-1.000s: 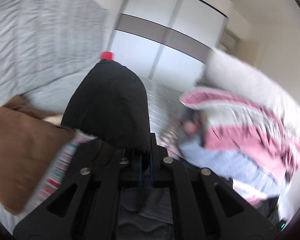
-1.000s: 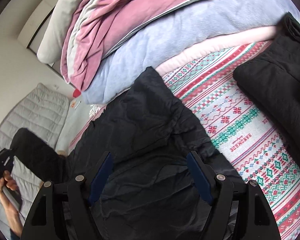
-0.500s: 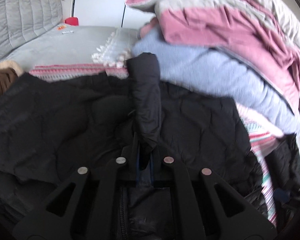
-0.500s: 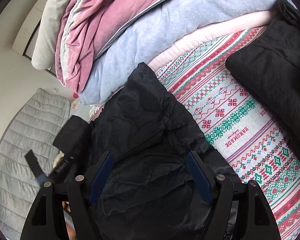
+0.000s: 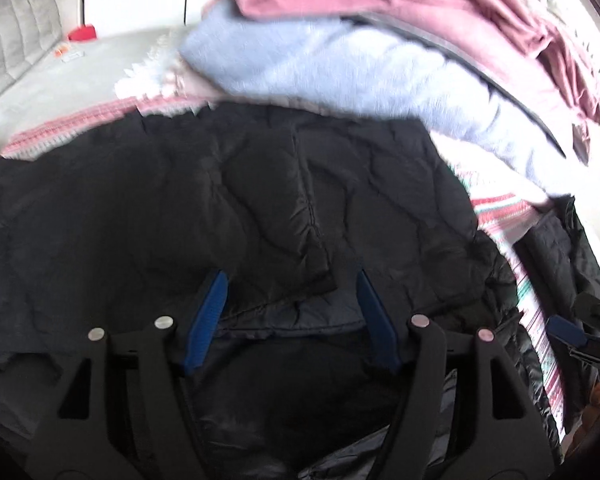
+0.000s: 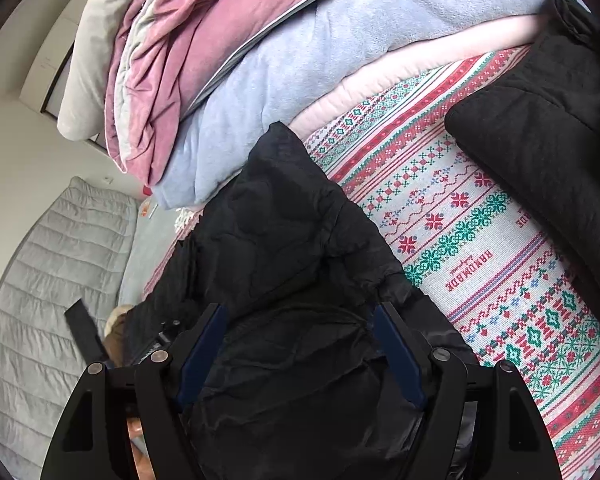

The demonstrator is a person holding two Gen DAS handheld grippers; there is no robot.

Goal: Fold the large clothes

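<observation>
A black quilted jacket [image 5: 228, 208] lies spread on the patterned bedspread [image 6: 480, 240]. One sleeve [image 5: 300, 216] lies folded across its body, the cuff just in front of my left gripper [image 5: 290, 284], which is open and empty above the jacket. My right gripper [image 6: 300, 312] is open over the same jacket [image 6: 284, 248], with padded cloth bulging between the jaws. The right gripper shows at the right edge of the left wrist view [image 5: 580, 332].
A stack of folded blankets, lilac [image 6: 300, 92] and pink [image 6: 188, 40], lies just beyond the jacket. A second black garment [image 6: 540, 128] lies at the right. A grey quilted headboard [image 6: 52, 280] and a red object [image 5: 82, 33] are at the left.
My left gripper swung the sleeve over the jacket, laid it across the body and opened, letting it go. My right gripper stayed open over the jacket.
</observation>
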